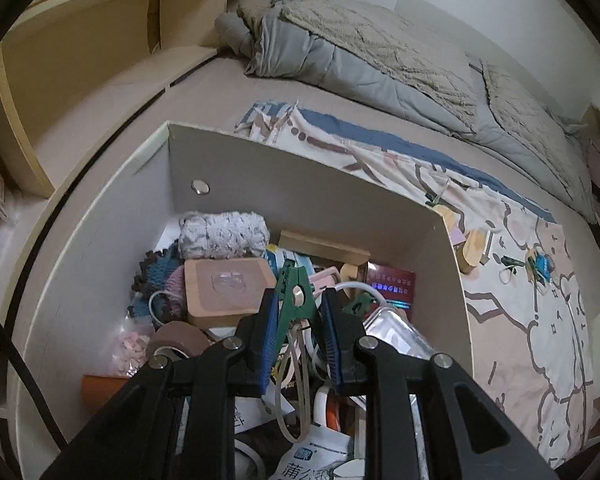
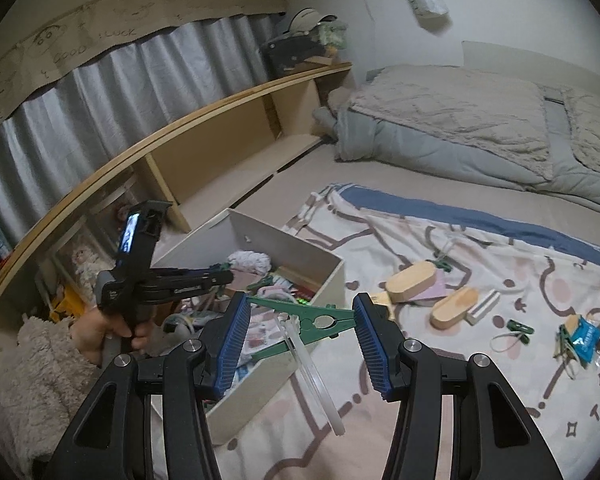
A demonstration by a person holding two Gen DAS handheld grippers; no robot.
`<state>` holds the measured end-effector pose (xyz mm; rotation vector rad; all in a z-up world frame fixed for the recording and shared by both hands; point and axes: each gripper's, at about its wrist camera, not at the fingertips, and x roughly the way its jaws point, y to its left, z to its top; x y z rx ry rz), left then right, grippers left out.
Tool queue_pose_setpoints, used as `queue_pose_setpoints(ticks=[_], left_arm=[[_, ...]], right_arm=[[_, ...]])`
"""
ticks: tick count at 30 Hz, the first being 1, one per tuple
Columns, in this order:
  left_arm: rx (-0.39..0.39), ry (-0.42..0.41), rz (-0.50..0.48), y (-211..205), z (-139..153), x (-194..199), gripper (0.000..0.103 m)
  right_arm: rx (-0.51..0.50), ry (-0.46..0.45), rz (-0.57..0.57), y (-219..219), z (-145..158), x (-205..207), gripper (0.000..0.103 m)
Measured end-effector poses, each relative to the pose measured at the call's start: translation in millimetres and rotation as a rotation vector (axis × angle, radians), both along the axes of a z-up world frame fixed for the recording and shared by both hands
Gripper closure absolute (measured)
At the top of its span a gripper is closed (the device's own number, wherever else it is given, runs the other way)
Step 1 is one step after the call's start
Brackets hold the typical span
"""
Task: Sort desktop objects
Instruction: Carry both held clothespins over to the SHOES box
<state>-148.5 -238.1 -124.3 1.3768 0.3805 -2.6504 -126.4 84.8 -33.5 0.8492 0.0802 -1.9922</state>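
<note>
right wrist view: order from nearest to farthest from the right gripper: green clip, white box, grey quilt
1. green clip: spans the pads of the right gripper.
2. white box: just beyond and left, on the patterned sheet.
3. grey quilt: far back right, on the bed.

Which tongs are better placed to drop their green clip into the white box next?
Left. The left tongs already hold a green clip over the open white box; the right tongs are beside it.
</note>
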Motion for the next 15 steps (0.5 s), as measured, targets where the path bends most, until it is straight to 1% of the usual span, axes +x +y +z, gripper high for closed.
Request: queue_pose_setpoints(ticks=[3,7,8,10,11,12,15], left_arm=[[0.021,-0.031,0.003,-2.5,-5.1,-0.4,0.081],[0.041,-0.048,-0.006,-5.2,-9.3,0.4,0.081],[0.046,-0.052,-0.006,-5.4,-10.1,-0.2,0.079],[0.041,-0.047,-0.001,-5.4,-9.1,0.7,0.061],[0.039,-0.039,0.001,-5.4,-7.9,1.6,0.048],[0.037,-0.028,0.001,-5.3,-6.1,2.7,0.044],[0.006,-0.005,-0.01,-2.8,0.0,5.0,0.043]], right_arm=[[0.004,-0.003,0.02,-11.0,-2.1,4.3,0.049],[0.02,-0.001,0.052,-27.3,-6.2,8.4,0.049],[0.024,-0.001,0.057,-31.5,-7.1,8.8,0.049],[0.036,0.003,0.063,-39.5,-10.0,8.9,0.049],[0.044,0.005,0.069,-43.9,-12.1,8.6,0.049],[0.049,0.006,0.072,-46.6,-13.8,9.2,0.049],[0.071,0.005,0.076,-57.1,-21.9,8.0,0.049]])
